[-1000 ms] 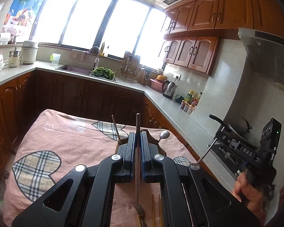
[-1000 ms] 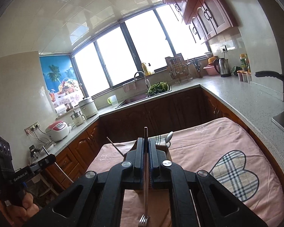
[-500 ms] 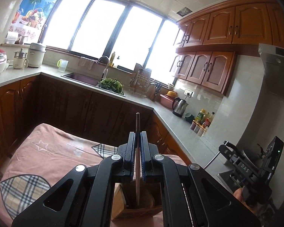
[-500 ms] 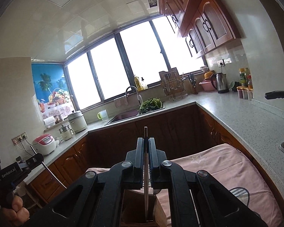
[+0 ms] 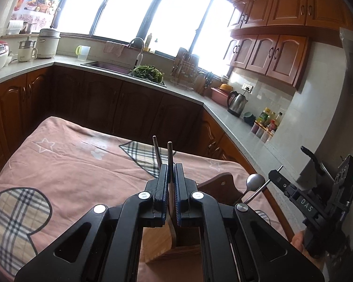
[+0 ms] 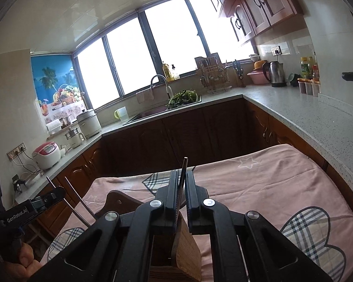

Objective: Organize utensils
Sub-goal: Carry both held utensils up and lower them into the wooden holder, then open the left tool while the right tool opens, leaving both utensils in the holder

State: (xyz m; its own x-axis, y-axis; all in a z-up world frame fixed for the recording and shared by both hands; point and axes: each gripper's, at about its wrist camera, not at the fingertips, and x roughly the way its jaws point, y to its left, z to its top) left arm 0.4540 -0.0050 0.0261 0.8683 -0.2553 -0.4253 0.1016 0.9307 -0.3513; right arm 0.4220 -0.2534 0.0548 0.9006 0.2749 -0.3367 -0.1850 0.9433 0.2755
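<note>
My left gripper (image 5: 171, 172) is shut on a thin metal fork handle (image 5: 169, 151) that stands upright, its lower end down in the wooden utensil holder (image 5: 157, 244) below the jaws. A second metal handle (image 5: 156, 150) stands just left of it. A spoon (image 5: 254, 181) leans out at the holder's right. My right gripper (image 6: 181, 181) has its jaws slightly apart around another fork handle (image 6: 184, 166), which leans in the same holder (image 6: 188, 251). The other gripper shows at each view's edge.
The holder stands on a table under a pink cloth with plaid hearts (image 5: 66, 164). Dark wood cabinets and a grey counter (image 6: 317, 119) wrap around behind, with sink, kettle (image 5: 236, 102), bottles and rice cookers. A wooden board (image 6: 122, 199) lies beside the holder.
Both grippers have lowered their forks into the wooden holder. The right jaws have parted a little and its fork now leans. The views have tilted back down toward the table.
</note>
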